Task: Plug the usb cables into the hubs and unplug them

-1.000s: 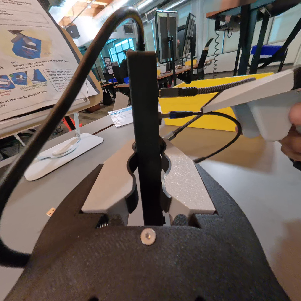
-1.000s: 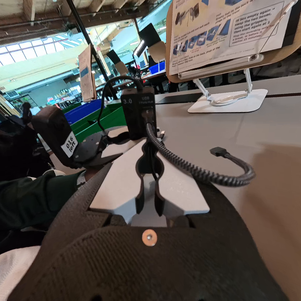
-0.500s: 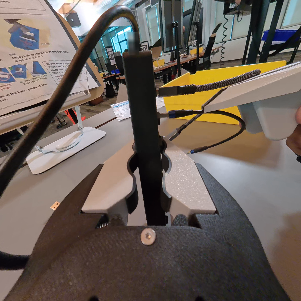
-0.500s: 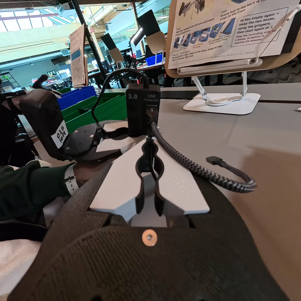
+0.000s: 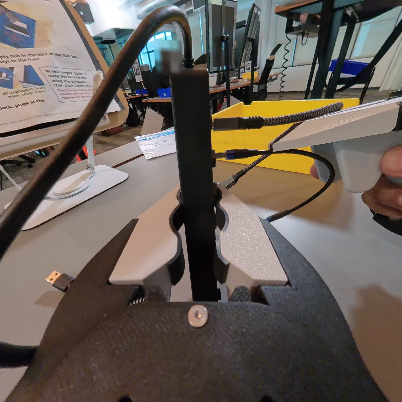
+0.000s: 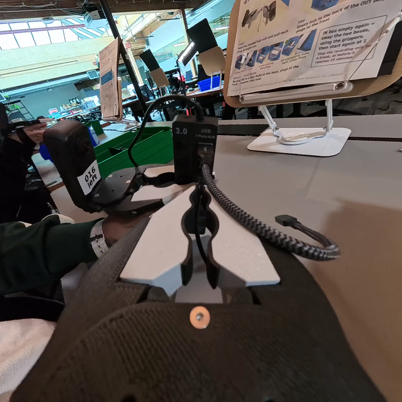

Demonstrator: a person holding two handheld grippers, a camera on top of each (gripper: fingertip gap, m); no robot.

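Observation:
In the left wrist view my left gripper is shut on a black USB hub and holds it upright. The hub's own thick black cable arcs over to the left, and its USB plug lies on the table. A braided cable's plug sits in an upper port. Below it, a thin black cable's blue-banded plug sits in a port. My right gripper is shut on that thin cable. In the right wrist view, the right gripper pinches the thin cable just before the hub.
A yellow bin stands behind the hub and a green bin beyond the left gripper. A white stand holds an instruction sheet. The braided cable's free end lies on the grey table. A sleeved arm is at the left.
Both grippers keep their holds. The hub and both views have shifted slightly, the hub's own USB plug has come into sight at lower left, and the thin cable's free end has swung nearer.

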